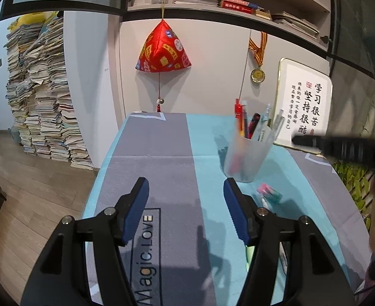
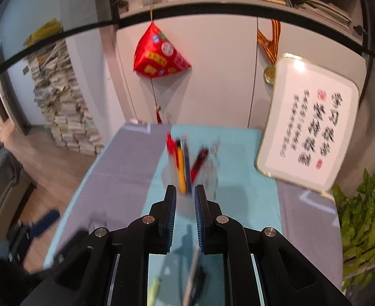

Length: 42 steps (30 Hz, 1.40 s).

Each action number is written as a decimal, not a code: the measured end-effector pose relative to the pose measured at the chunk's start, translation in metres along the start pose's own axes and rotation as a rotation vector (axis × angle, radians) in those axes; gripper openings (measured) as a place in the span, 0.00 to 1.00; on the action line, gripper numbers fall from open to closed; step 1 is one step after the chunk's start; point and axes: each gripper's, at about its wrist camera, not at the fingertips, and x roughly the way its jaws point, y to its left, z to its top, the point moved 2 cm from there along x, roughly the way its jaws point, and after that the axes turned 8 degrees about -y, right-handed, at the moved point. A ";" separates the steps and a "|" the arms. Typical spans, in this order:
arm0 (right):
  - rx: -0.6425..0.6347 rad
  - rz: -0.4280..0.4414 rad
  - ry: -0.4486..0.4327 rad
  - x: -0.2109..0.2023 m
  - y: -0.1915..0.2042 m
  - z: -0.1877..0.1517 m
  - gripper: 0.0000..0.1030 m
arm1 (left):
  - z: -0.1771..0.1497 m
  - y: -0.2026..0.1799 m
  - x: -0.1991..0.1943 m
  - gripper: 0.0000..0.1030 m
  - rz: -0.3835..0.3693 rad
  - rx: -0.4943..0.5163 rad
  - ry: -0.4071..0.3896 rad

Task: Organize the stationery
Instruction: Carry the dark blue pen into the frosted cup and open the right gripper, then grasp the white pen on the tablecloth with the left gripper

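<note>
A frosted pen cup (image 1: pixel 246 158) holding several pens stands on the grey and teal tablecloth (image 1: pixel 162 153). My left gripper (image 1: pixel 185 186) hovers to its left, open, with nothing between its blue pads. Loose pens lie beside its right finger, one of them pink and teal (image 1: pixel 269 193). A black, blurred finger (image 1: pixel 315 142) of the right gripper reaches in from the right, near the cup's rim. In the right wrist view my right gripper (image 2: pixel 185 188) points down at the cup (image 2: pixel 187 201), jaws close together with nothing between them. A grey pen (image 2: pixel 192 272) and a yellow-green one (image 2: pixel 154 290) lie blurred on the cloth beneath it.
A framed calligraphy plaque (image 1: pixel 307 107) leans on the wall behind the cup. A red ornament (image 1: pixel 162 48) and a medal (image 1: pixel 257 75) hang above the table. A green plant (image 2: pixel 361 216) stands at the right edge. A tall stack of books (image 1: pixel 42 102) rises on the floor at left.
</note>
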 end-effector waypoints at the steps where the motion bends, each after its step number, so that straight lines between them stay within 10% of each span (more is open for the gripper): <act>1: 0.001 -0.005 0.031 0.002 -0.004 -0.012 0.13 | -0.001 -0.002 -0.001 0.58 -0.004 0.004 0.005; 16: 0.128 0.018 0.291 0.041 -0.029 -0.101 0.13 | -0.018 -0.025 -0.009 0.59 0.015 0.058 0.047; 42: 0.150 0.019 0.281 0.047 -0.037 -0.101 0.13 | -0.029 -0.039 0.004 0.61 0.006 0.098 0.097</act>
